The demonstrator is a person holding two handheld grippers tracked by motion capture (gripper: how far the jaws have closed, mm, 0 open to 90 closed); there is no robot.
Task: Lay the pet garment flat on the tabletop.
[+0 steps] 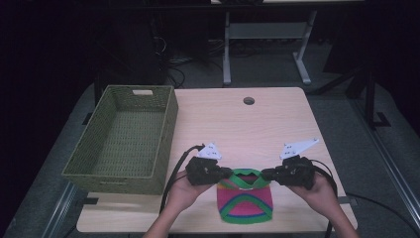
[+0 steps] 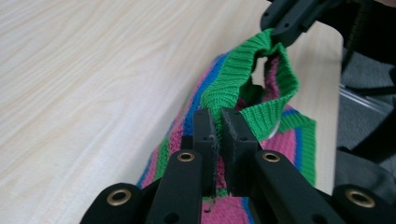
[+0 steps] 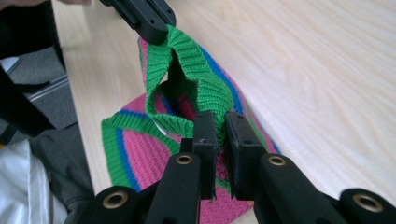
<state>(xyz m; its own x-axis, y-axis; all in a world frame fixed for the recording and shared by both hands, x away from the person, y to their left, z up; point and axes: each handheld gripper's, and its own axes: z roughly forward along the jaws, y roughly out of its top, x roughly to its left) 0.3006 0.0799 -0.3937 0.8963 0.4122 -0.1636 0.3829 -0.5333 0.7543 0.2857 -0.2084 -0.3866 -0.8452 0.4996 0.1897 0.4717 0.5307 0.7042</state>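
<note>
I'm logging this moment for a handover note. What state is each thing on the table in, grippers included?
Knitted garment: lifted by its green neck band, lower part lying on the table.
Left gripper: shut on the band's left side.
Right gripper: shut on the band's right side.
Woven basket: upright, nothing inside.
Table: bare wood beyond the garment.

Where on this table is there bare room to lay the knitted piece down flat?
Bare wood runs from the woven basket across to the table's right edge, and back to the cable hole. The near edge is crowded: the left gripper and right gripper each clamp the green rim of the striped knit hat there.
</note>
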